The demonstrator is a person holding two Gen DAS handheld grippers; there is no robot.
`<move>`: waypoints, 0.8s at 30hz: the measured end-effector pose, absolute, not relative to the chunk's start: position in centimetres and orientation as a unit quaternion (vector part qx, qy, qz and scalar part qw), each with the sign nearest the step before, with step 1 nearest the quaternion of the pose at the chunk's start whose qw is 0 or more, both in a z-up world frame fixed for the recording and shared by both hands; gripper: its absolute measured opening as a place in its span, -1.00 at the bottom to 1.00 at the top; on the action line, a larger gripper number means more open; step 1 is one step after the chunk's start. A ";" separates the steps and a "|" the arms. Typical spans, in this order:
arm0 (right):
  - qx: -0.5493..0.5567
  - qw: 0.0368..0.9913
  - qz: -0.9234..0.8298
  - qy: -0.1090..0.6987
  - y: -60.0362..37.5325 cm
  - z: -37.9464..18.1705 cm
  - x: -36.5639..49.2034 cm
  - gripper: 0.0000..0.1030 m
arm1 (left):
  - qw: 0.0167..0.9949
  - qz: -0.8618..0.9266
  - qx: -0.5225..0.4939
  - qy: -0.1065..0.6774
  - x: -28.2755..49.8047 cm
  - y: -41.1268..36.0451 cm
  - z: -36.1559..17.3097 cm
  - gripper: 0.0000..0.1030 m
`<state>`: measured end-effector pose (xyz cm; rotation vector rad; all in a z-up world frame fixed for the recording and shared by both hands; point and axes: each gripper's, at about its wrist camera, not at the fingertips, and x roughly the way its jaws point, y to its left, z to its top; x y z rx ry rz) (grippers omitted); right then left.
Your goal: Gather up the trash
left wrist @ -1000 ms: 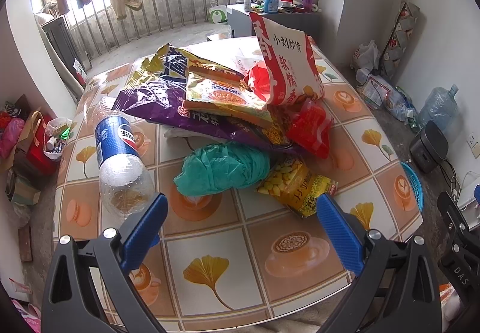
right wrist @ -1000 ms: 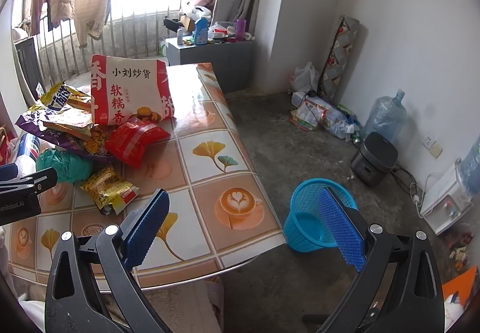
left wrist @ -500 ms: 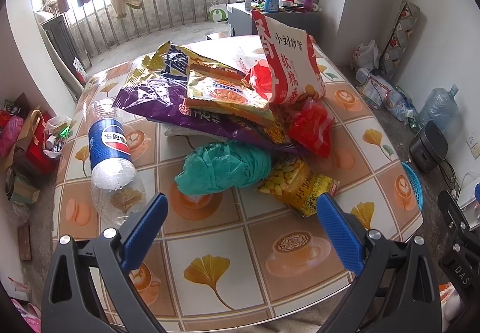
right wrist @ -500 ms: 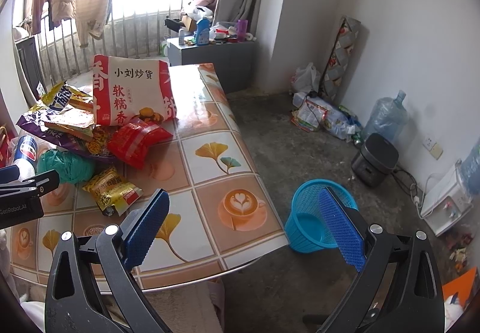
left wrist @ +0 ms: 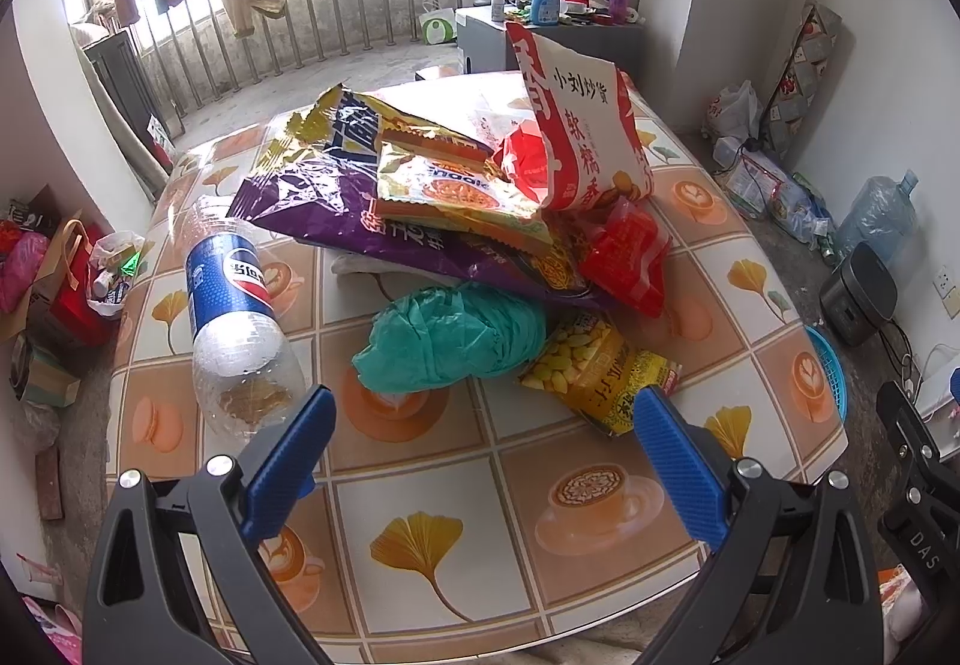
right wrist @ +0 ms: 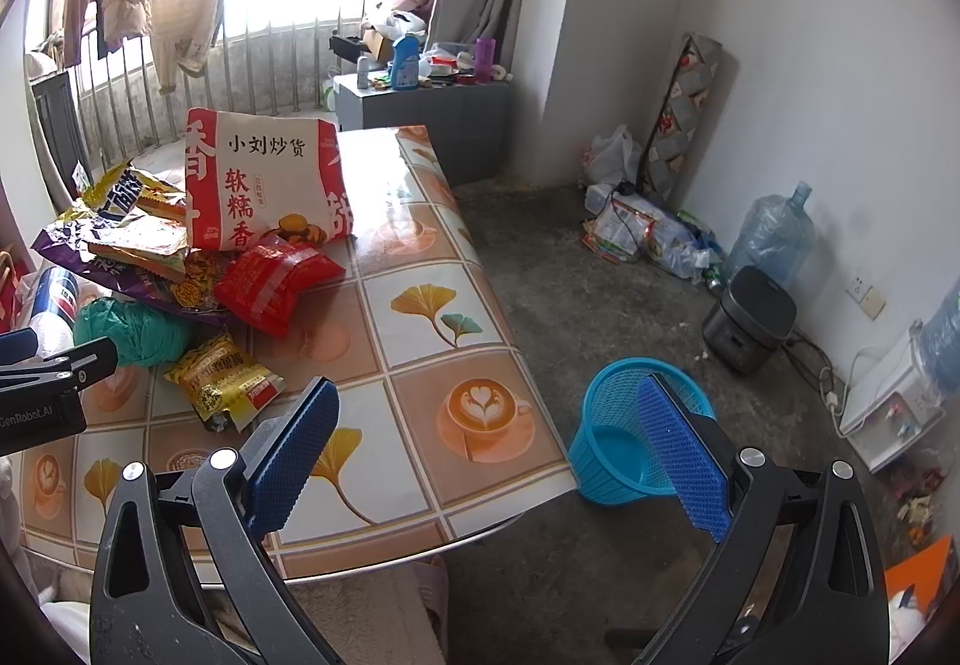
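A pile of trash lies on the tiled table (left wrist: 456,521): an empty Pepsi bottle (left wrist: 231,317) at the left, a crumpled teal bag (left wrist: 450,335), a yellow snack packet (left wrist: 600,371), a red packet (left wrist: 630,257), a purple wrapper (left wrist: 336,209), a noodle packet (left wrist: 456,191) and a tall red-white bag (left wrist: 582,137). My left gripper (left wrist: 480,449) is open and empty, just short of the teal bag. My right gripper (right wrist: 486,443) is open and empty over the table's right edge. A blue basket (right wrist: 624,437) stands on the floor right of the table.
A black rice cooker (right wrist: 750,323) and a water jug (right wrist: 771,233) stand by the right wall with floor litter (right wrist: 642,233). A grey cabinet (right wrist: 432,119) with bottles stands behind the table. Bags (left wrist: 54,275) crowd the floor at the left.
The left view has crept slightly closer to the pile, the Pepsi bottle shifting a little in view. The right gripper has drifted slightly left. Both stay open.
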<state>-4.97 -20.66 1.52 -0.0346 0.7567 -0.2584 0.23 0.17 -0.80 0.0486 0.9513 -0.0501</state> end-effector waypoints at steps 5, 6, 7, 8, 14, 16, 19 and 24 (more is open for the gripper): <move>-0.017 0.921 -0.125 0.368 -20.6 1.5 -4.9 0.85 | 0.889 -0.023 0.022 0.458 0.3 0.3 -0.8 0.89; -0.017 0.921 -0.125 0.368 -20.5 1.4 -4.8 0.85 | 0.889 -0.023 0.022 0.458 0.3 0.4 -0.8 0.89; -0.017 0.921 -0.125 0.368 -20.5 1.4 -4.8 0.85 | 0.889 -0.023 0.022 0.458 0.3 0.4 -0.8 0.89; -0.017 0.921 -0.124 0.369 -20.6 1.4 -4.8 0.85 | 0.888 -0.023 0.022 0.458 0.3 0.4 -0.8 0.89; -0.022 0.920 -0.121 0.372 -19.1 1.1 -3.9 0.85 | 0.888 -0.023 0.022 0.458 0.4 0.4 -0.8 0.89; -0.022 0.920 -0.120 0.372 -19.2 1.1 -3.9 0.85 | 0.888 -0.024 0.022 0.459 0.4 0.4 -0.8 0.89; -0.024 0.920 -0.119 0.372 -19.2 1.3 -4.1 0.85 | 0.887 -0.023 0.021 0.460 0.5 0.7 -0.8 0.89; -0.025 0.919 -0.119 0.374 -19.1 1.2 -4.0 0.85 | 0.888 -0.020 0.021 0.459 0.5 0.8 -0.7 0.89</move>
